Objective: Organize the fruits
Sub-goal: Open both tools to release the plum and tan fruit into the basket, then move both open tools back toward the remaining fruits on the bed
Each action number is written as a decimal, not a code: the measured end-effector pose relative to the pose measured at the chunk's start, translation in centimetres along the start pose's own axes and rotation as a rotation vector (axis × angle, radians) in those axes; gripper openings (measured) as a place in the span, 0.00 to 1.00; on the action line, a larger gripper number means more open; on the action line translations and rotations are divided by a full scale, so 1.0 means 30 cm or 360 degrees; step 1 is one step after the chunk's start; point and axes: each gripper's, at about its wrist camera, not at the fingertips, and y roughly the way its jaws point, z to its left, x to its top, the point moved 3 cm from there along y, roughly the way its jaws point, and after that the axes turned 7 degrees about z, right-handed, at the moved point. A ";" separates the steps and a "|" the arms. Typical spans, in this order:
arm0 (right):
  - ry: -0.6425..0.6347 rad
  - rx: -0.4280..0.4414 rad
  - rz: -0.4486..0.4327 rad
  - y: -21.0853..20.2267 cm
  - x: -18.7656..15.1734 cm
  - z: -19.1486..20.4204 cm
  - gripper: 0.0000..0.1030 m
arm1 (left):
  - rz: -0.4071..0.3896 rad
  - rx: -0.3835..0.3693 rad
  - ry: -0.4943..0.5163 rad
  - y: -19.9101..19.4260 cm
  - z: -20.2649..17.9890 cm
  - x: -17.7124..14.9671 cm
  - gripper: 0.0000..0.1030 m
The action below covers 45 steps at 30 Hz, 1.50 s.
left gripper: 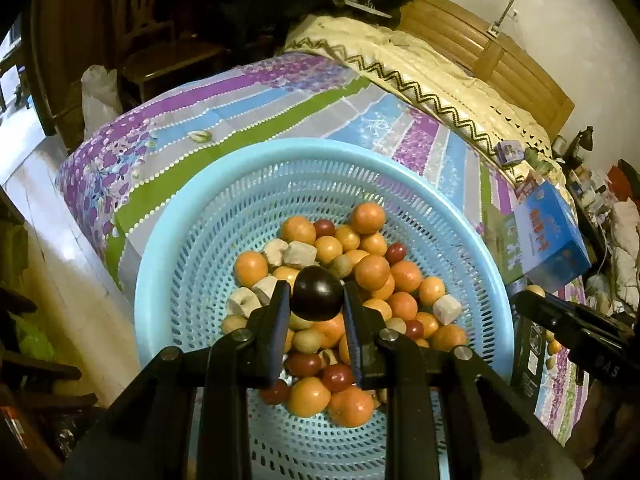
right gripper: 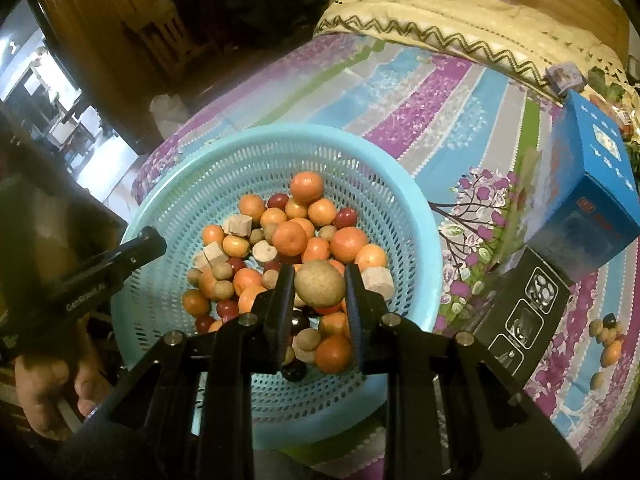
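Two tools each pinch one round fruit above the blue basket (left gripper: 168,264) on the bed (left gripper: 248,100): the left tool (left gripper: 317,300) squeezes a dark plum (left gripper: 317,293) in the middle of its picture, and the right tool (right gripper: 319,286) squeezes a brownish fruit (right gripper: 319,283) the same way. Both hang over the pile of oranges (left gripper: 372,272), probably so the fruits can be dropped in. A few more fruits (right gripper: 608,340) wait on the bed at the right of the right picture.
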 end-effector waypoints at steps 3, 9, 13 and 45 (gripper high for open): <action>-0.0001 -0.0001 0.0008 0.005 0.000 0.004 0.25 | -0.0001 -0.0008 0.0003 0.004 0.002 -0.002 0.25; 0.0002 0.0001 0.0011 0.010 0.002 0.005 0.25 | 0.0011 -0.0013 0.0011 0.017 -0.004 -0.001 0.25; -0.0004 0.0009 0.0014 0.017 0.001 0.009 0.25 | 0.0014 -0.0012 0.0012 0.022 -0.003 0.000 0.25; 0.0022 0.0037 0.0000 0.020 -0.005 0.001 0.47 | 0.0030 -0.0006 0.0009 0.039 -0.010 0.000 0.63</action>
